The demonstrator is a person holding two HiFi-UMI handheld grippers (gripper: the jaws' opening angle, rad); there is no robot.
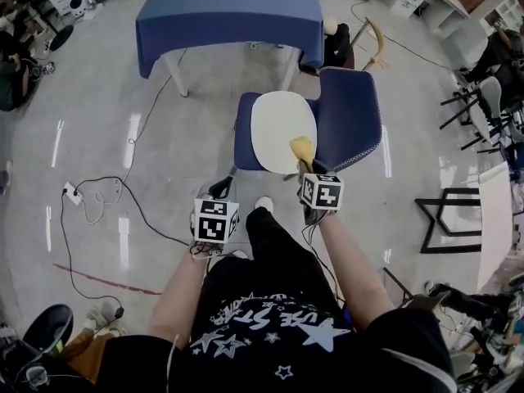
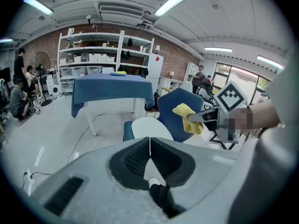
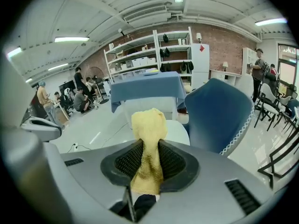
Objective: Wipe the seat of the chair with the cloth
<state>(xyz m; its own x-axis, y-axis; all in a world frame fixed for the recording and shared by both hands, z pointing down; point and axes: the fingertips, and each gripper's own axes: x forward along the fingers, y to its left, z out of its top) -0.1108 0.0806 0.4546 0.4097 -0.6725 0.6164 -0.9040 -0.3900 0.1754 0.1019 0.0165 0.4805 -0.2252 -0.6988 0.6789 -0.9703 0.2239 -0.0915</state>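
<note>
A blue chair [image 1: 352, 117] with a white seat [image 1: 278, 129] stands in front of me, its back to the right. My right gripper [image 1: 305, 164] is shut on a yellow cloth [image 1: 301, 148], which hangs over the seat's near right edge. In the right gripper view the yellow cloth [image 3: 148, 146] sticks up from between the jaws, with the white seat [image 3: 180, 130] and blue chair back [image 3: 219, 115] beyond. My left gripper [image 1: 219, 191] is shut and empty, held low to the left of the chair. From the left gripper view I see the cloth [image 2: 188, 118] and the seat [image 2: 149, 129].
A table under a blue cloth [image 1: 233, 15] stands just beyond the chair. A power strip and cables [image 1: 90, 199] lie on the floor at left. Black chairs and a frame [image 1: 446, 219] stand at right. People sit at far left [image 1: 12, 64].
</note>
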